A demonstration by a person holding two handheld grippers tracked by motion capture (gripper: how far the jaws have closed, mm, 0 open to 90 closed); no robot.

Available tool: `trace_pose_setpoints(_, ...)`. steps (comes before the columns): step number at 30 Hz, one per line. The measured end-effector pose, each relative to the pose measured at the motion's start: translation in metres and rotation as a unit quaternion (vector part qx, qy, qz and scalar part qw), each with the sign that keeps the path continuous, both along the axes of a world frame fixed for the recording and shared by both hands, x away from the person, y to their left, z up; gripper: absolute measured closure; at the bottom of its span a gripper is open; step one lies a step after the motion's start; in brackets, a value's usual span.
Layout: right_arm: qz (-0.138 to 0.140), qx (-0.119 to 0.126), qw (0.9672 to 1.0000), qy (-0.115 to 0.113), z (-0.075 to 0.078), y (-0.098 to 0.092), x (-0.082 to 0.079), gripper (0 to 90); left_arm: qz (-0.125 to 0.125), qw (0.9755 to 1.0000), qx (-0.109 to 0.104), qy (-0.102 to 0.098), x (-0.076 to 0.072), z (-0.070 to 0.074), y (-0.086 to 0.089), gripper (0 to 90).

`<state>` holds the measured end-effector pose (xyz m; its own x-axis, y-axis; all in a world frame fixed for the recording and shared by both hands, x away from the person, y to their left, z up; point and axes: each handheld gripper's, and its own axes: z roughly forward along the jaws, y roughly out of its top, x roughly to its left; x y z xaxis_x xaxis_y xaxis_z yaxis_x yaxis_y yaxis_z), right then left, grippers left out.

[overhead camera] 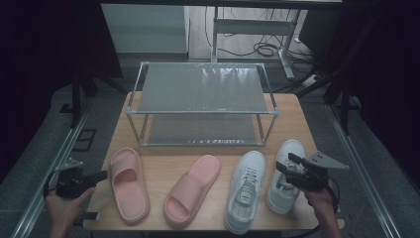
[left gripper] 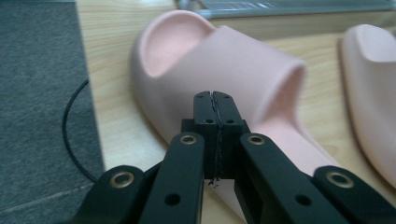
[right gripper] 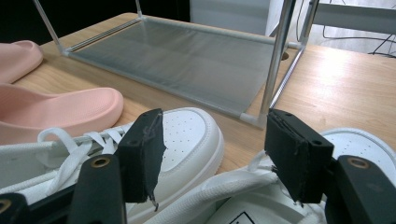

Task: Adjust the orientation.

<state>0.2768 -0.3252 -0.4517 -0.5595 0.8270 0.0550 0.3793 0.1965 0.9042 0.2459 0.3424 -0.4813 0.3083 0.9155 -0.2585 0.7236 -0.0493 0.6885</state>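
Observation:
Two pink slippers and two white sneakers lie in a row along the front of the wooden table (overhead camera: pixel 292 119). My left gripper (overhead camera: pixel 103 174) is shut and empty at the table's left edge, pointing at the left slipper (overhead camera: pixel 129 184). In the left gripper view its jaws (left gripper: pixel 215 100) are pressed together just short of that slipper (left gripper: pixel 224 65). The second slipper (overhead camera: pixel 193 191) lies to its right. My right gripper (overhead camera: pixel 288 162) hovers open above the right sneaker (overhead camera: pixel 286 148). In the right gripper view its jaws (right gripper: pixel 217 133) stand wide apart over that sneaker's laces (right gripper: pixel 243 186), beside the left sneaker (right gripper: pixel 191 135).
A two-tier metal shelf rack (overhead camera: pixel 203 87) stands at the back of the table, its lower shelf (right gripper: pixel 187 60) just beyond the sneakers. Grey floor (left gripper: pixel 37 93) drops off past the table's left edge. A desk frame and cables (overhead camera: pixel 262 47) lie behind.

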Motion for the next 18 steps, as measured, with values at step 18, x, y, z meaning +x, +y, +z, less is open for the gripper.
trace_pose_setpoints(18,-0.006,0.003,1.0000,0.000,0.000,-0.004,-0.001,37.7,0.003,0.9999,0.001,0.016,0.052,-0.022,0.008,90.0)
